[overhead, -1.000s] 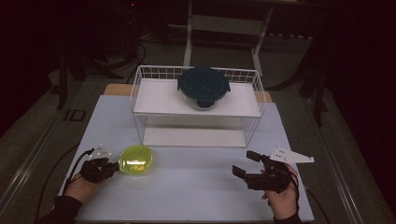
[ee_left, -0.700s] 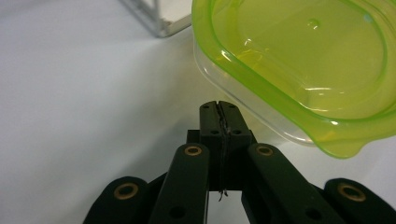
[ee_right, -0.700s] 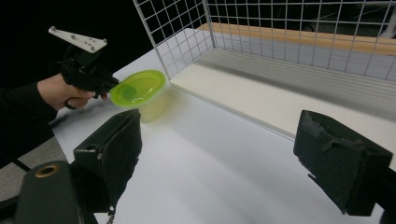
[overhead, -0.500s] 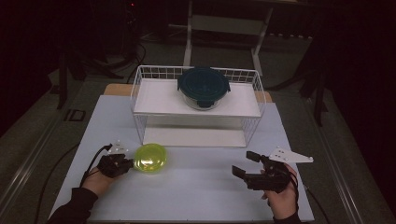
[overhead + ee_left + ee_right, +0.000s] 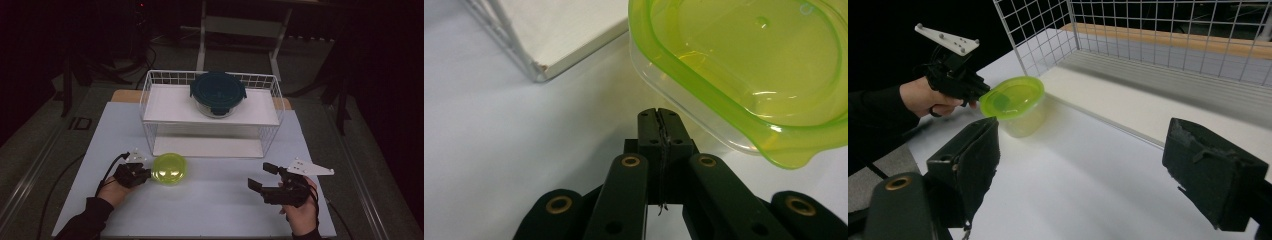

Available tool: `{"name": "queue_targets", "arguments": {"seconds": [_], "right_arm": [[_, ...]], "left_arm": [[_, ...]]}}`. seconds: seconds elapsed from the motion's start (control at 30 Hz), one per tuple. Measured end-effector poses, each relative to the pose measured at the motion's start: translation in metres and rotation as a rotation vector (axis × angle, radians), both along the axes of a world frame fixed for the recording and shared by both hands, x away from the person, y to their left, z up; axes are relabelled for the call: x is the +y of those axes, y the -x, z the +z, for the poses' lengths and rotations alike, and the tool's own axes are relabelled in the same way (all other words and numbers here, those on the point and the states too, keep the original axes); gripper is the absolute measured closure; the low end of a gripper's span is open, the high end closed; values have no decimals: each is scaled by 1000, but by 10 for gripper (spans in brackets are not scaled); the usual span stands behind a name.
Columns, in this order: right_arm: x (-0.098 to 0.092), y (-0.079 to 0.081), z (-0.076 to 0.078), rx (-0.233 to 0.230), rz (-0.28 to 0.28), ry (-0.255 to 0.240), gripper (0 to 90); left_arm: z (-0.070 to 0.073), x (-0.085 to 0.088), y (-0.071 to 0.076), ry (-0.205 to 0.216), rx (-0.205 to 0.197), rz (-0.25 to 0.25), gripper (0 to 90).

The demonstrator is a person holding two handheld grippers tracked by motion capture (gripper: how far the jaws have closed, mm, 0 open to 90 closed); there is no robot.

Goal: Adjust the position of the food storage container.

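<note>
1. The left tongs (image 5: 142, 172) are pressed together, tips beside the green-lidded tub (image 5: 169, 169).
2. The tub sits on the tabletop (image 5: 215, 210) before the wire rack (image 5: 150, 97).
3. The right tongs (image 5: 263, 176) are spread, pinching nothing.

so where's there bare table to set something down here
Bare table runs between the left gripper with the green container and the right gripper. The wire rack fills the back; the lidded bowl tops its shelf. The board beneath is bare.
</note>
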State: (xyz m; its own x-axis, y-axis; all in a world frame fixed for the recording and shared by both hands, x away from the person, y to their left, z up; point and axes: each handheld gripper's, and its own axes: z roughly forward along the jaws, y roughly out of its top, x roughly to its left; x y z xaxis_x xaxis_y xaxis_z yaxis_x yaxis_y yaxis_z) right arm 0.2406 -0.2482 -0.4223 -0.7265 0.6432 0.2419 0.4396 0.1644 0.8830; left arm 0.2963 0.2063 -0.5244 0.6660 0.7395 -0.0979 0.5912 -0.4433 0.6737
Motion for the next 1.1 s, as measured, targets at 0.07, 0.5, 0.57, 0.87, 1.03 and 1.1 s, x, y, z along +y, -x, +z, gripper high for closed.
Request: {"name": "queue_targets", "arguments": {"seconds": [0.07, 0.5, 0.57, 0.87, 1.03, 1.1], "right_arm": [[0, 0, 0, 1, 1, 1, 149], [1, 1, -2, 0, 5, 1, 149], [1, 1, -3, 1, 8, 0, 149], [3, 1, -2, -1, 10, 1, 149], [3, 0, -3, 1, 11, 0, 149], [3, 0, -2, -1, 10, 1, 149]], "left_arm": [[0, -3, -1, 3, 3, -5, 887], [0, -29, -8, 14, 8, -44, 887], [0, -32, -10, 11, 6, -48, 887], [-1, -45, -15, 14, 13, -71, 887], [-1, -56, -18, 13, 10, -89, 887], [-2, -60, -19, 22, 15, -89, 887]]}}
